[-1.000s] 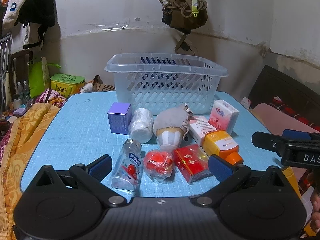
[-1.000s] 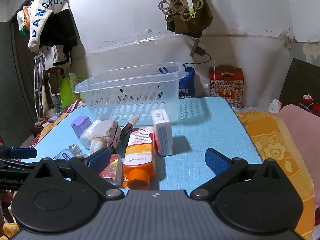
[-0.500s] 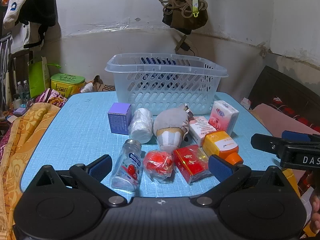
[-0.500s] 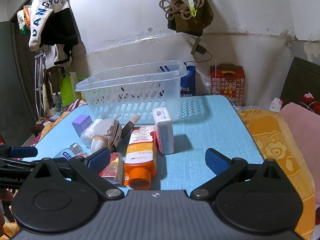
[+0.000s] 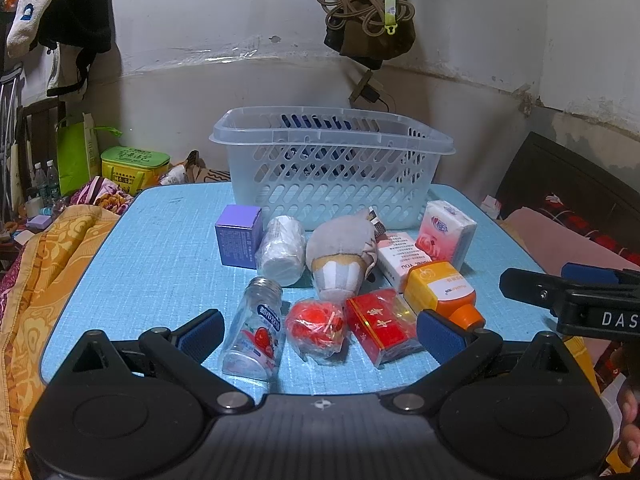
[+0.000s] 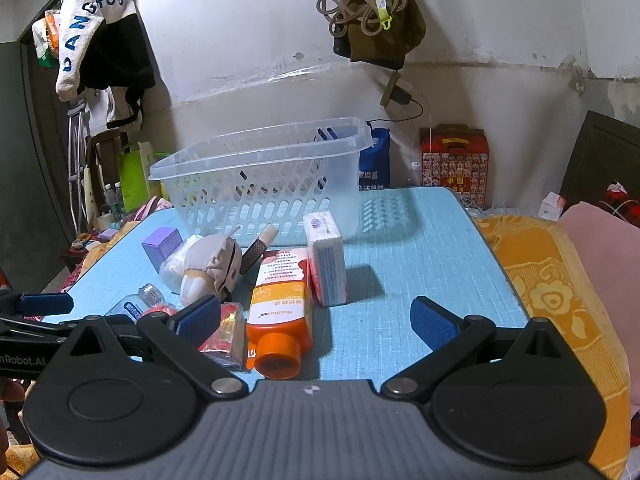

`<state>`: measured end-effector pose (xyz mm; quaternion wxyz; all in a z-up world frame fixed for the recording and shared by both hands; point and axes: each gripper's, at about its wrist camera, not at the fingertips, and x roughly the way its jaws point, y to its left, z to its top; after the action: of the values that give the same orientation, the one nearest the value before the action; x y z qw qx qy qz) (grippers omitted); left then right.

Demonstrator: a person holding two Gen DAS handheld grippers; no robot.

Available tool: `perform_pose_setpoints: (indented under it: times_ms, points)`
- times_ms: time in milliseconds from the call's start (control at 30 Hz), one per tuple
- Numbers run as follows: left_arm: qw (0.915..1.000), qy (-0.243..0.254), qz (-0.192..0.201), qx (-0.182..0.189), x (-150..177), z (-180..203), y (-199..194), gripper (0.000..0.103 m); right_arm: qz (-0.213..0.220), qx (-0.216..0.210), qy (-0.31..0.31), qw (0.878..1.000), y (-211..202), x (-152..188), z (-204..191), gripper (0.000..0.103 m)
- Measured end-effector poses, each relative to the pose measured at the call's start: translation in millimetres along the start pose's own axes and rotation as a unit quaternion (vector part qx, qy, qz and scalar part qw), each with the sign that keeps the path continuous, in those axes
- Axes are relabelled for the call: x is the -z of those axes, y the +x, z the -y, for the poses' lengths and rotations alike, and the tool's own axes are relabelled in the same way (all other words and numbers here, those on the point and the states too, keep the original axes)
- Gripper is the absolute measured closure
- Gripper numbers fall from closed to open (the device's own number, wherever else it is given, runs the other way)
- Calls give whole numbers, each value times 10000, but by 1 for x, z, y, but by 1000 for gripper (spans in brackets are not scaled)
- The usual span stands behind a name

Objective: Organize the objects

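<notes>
A clear slotted basket (image 5: 332,172) stands at the back of the blue table (image 5: 160,248); it also shows in the right wrist view (image 6: 260,188). In front of it lie a purple box (image 5: 238,236), a white roll (image 5: 282,250), a cupcake plush (image 5: 340,256), a tissue pack (image 5: 446,232), an orange bottle (image 5: 440,290), a red box (image 5: 380,326), a red wrapped ball (image 5: 316,326) and a glass jar (image 5: 256,328). My left gripper (image 5: 320,332) is open and empty near the jar and red items. My right gripper (image 6: 316,320) is open and empty near the orange bottle (image 6: 280,316).
A yellow patterned blanket (image 5: 44,280) lies left of the table and another (image 6: 552,300) at the right. A green box (image 5: 134,168) and bags sit behind at the left. A red printed box (image 6: 454,166) stands by the wall. Clothes and a bag hang above.
The right gripper has drifted slightly forward and down toward the objects. The left gripper has barely moved. Nothing on the table has shifted.
</notes>
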<state>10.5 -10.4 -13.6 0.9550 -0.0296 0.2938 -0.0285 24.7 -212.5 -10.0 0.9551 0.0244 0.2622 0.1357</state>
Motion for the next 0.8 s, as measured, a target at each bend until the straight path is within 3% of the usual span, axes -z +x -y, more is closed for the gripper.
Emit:
perform_pose_setpoints:
  times_ms: [800]
  points:
    - [10000,-8,-27,37,3,-3,-2,0,4,-30,48,10000,-1,2,2,0]
